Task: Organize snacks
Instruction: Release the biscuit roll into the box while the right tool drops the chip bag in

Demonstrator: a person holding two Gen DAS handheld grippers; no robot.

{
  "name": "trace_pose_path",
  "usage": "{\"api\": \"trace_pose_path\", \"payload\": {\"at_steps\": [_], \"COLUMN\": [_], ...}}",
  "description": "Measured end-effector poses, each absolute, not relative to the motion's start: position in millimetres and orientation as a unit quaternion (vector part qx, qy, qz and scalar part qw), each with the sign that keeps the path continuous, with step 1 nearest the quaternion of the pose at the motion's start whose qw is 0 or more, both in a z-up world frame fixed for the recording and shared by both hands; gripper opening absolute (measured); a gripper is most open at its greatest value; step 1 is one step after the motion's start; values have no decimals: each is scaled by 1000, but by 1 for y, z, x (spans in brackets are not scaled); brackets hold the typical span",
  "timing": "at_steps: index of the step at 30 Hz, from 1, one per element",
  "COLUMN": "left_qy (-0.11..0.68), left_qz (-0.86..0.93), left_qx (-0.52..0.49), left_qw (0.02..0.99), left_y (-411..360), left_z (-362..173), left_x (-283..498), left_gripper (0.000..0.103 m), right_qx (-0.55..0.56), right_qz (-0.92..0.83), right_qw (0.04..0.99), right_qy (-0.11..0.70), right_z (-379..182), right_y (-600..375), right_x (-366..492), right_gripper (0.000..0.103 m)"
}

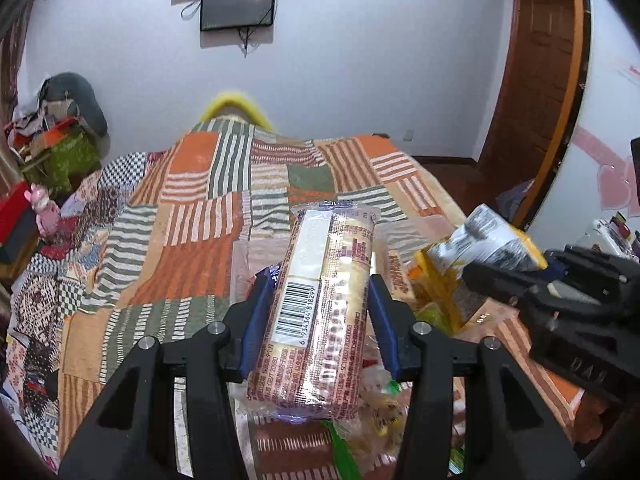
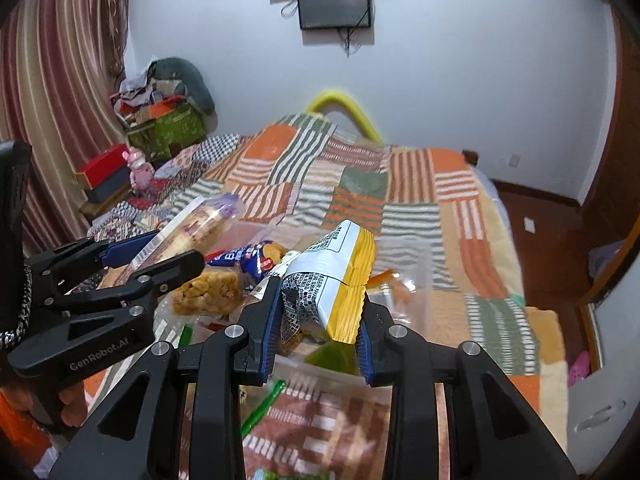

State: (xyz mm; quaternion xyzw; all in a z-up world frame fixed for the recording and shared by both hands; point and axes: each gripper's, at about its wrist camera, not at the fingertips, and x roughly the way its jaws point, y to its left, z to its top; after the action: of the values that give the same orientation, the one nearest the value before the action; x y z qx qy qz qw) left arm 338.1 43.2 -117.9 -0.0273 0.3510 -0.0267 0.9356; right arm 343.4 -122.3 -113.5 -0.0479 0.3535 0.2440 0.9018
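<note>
The left gripper (image 1: 318,320) is clamped on a long cracker pack (image 1: 320,312), its blue pads pressing both sides of the clear wrapper, barcode side facing the camera and the far end raised above the bed. The right gripper (image 2: 318,324) is closed around a yellow-and-white snack pouch (image 2: 336,284), crumpled between its pads and lifted off the surface. Just below both tools lies a loose pile of snacks: a clear bag of golden puffed pieces (image 2: 210,294), a blue wrapper (image 2: 250,260) behind it and a green stick (image 2: 262,408) on a clear plastic container (image 2: 408,280). All of it sits on a patchwork quilt (image 1: 180,248) of orange, green and striped squares. Beyond the bed, a dark screen (image 2: 334,4) hangs on the white wall.
</note>
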Motion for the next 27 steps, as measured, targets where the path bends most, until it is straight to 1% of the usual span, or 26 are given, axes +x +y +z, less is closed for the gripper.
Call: {"api": "trace_pose_path", "payload": {"at_steps": [6,10,15,21,24,26,27], "left_qy": [378,384,385,392,392,388,387], "left_qz": [-22,-25,-27,-23,-27,-30,-31], "left_qx": [-43,-43,-42,-29,-26,-30,-32], "left_qw": [925,922,922,919,919,921,921], "left_y": [52,51,49,46,45,46,47], "left_z": [-140,-148,-152,-151,-145,-139,-136], "left_x": [359,365,369,369,360,352,349], "left_gripper": [48,48,48,50,52,54,55], "right_qx": [-46,-44,-33,-42,-51,-56,-58], "right_qz": [247,245,249,247,250,248,246], "right_qw": [886,883,874,872,871,874,877], "right_qy": [388,397,416,420,421,413,409], "right_z": [-137,-142,-149,-149,-145,-141,-138], "right_y": [-110,-113,-115,-117,-118,-120,-121], "right_x": [358,364,374,373,370,365,362], "right_gripper": [29,29,29,30,34,41,43]}}
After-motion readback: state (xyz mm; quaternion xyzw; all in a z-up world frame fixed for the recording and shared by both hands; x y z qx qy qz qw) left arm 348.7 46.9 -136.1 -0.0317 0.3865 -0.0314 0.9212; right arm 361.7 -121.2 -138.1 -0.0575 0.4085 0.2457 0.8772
